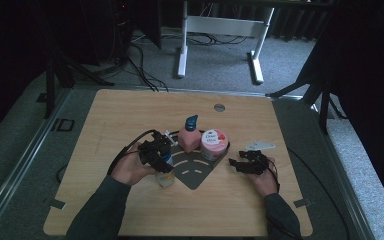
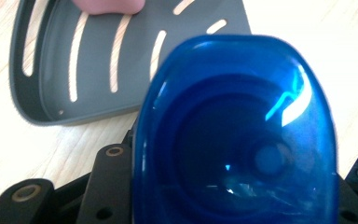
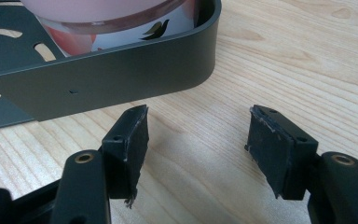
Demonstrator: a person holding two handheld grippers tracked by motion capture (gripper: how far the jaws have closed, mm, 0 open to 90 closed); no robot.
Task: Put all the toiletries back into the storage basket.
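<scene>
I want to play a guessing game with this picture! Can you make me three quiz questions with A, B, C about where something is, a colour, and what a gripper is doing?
1. Where does the round tub with the pink lid sit?
A. in the dark grey tray
B. on the floor
C. in the right gripper

2. What colour is the cap of the bottle in the left gripper?
A. yellow
B. blue
C. white

3. How is the right gripper?
A. shut on the pink bottle
B. shut on the tray
C. open, with nothing in it

Answers:
1 A, the high view shows the tub inside the tray's rim, beside the pink bottle.
2 B, the left gripper view shows a blue cap between the jaws.
3 C, the right gripper view shows bare wooden table between the spread jaws.
</scene>
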